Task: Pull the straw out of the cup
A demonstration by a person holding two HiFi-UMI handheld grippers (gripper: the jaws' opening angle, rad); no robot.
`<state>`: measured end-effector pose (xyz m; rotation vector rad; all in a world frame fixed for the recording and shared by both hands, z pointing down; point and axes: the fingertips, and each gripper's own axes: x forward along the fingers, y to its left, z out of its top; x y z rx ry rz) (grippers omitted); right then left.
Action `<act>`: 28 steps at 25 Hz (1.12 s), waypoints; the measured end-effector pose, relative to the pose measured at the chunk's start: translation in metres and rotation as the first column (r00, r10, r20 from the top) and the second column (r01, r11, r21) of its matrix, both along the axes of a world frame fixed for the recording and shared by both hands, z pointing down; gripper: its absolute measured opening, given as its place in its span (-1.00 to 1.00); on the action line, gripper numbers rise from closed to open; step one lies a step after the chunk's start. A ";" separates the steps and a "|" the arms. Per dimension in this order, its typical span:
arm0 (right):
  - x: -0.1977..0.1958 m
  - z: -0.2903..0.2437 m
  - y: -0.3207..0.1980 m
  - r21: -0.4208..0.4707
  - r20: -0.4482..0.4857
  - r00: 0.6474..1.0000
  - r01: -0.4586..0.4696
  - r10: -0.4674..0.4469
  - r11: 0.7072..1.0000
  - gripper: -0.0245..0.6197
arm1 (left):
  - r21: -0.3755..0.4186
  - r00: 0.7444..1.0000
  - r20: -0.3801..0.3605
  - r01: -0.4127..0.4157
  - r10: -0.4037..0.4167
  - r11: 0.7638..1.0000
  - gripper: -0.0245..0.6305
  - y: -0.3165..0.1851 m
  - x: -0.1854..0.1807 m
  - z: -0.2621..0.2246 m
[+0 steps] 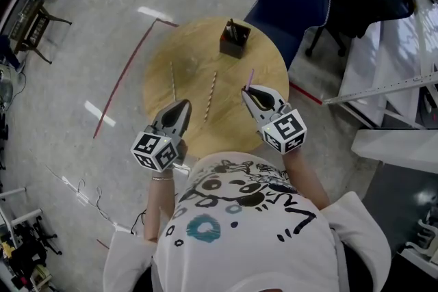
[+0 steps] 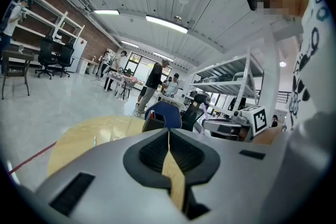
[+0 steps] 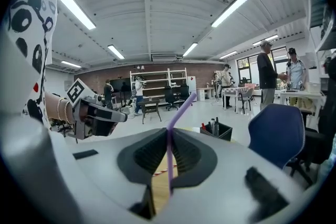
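**Current step: extraction, final stage.**

- The right gripper [image 1: 248, 91] sits right of centre in the head view. Its fingers [image 3: 149, 153] are clamped on the purple straw [image 3: 178, 110], which stands up between them and bends over at the top.
- The straw is clear of the cup [image 1: 234, 41], a dark square holder at the upper centre of the counter [image 1: 198, 44]. Straw and cup are apart.
- The left gripper [image 1: 185, 104] hovers at the lower left edge of the counter. Its fingers [image 2: 155, 155] are pressed together with nothing between them.
- Two more straws [image 1: 210, 96] lie flat on the counter, left of centre.

**Next move (judgement).** The pull appears complete. What remains is probably to lower the straw beside the two lying flat and then part the fingers. Keep the grip light, since the thin tube will likely crush or flick sideways under pressure.
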<state>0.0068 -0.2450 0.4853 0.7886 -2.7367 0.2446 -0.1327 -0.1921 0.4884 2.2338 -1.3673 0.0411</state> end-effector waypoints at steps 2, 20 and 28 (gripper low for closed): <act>0.000 0.002 0.001 -0.004 -0.002 1.000 0.001 -0.001 1.000 -0.80 | -0.002 1.000 0.000 0.000 0.000 1.000 -0.87 0.000 0.001 0.000; -0.001 0.017 0.000 -0.036 -0.018 1.000 0.006 -0.006 0.999 -0.80 | -0.014 1.000 -0.007 -0.009 0.009 1.000 -0.87 -0.003 0.008 0.005; -0.001 0.018 -0.003 -0.041 -0.012 1.000 -0.006 0.005 0.999 -0.80 | -0.018 1.000 -0.009 -0.011 0.011 1.000 -0.87 -0.005 0.006 0.007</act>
